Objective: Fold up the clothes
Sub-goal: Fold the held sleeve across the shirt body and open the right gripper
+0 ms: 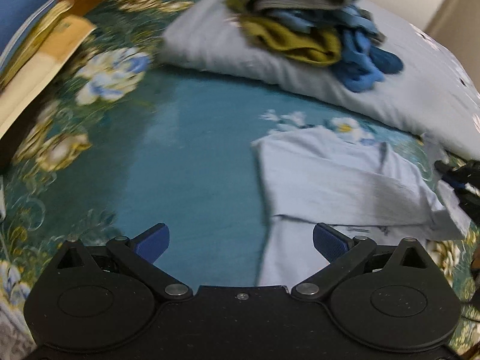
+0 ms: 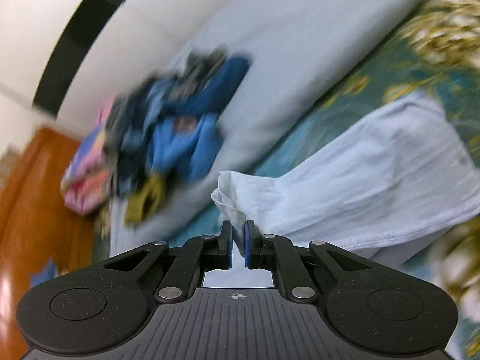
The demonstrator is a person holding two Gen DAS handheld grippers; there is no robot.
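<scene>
Pinching a bunched corner of the pale blue garment [image 2: 375, 180] at lower centre, your right claw [image 2: 239, 246] is clamped; your left claw [image 1: 240, 244] gapes apart over the bed [image 1: 195, 156].

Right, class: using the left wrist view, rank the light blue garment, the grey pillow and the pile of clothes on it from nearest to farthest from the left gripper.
From the left gripper, open above the bedsheet:
1. Light blue garment, just ahead, to the right.
2. Grey pillow, farther back, across the bed.
3. Pile of clothes, on top of the pillow, toward the back right.
</scene>
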